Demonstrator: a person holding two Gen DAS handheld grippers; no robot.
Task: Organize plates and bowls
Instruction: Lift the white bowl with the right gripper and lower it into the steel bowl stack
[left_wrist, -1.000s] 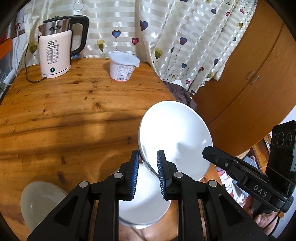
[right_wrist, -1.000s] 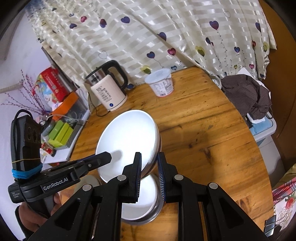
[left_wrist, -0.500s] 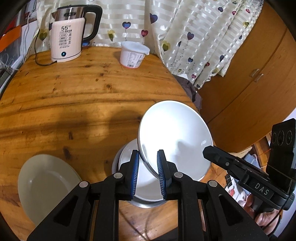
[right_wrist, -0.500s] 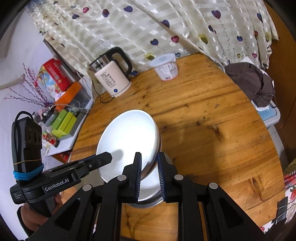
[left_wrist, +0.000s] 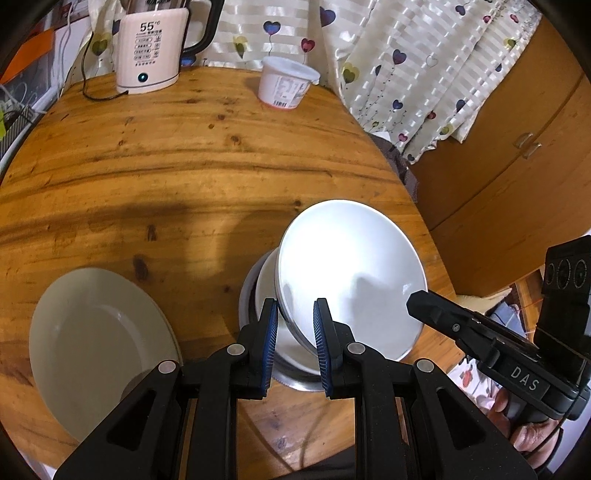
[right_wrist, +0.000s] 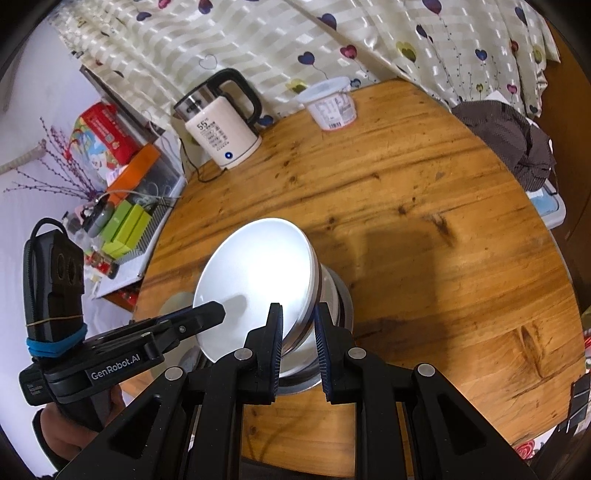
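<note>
Both tools, left tool (left_wrist: 295, 339) and right tool (right_wrist: 298, 341), pinch the white bowl (left_wrist: 351, 280) rim above the stacked bowls (left_wrist: 266, 295); nesting remains, the plate (left_wrist: 96, 343) near the surface's edge waits.

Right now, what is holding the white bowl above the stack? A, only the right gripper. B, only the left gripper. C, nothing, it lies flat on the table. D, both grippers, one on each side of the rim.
D: the white bowl hangs tilted over the stack, its rim pinched by the left gripper on one side and the right gripper on the opposite side.
</note>
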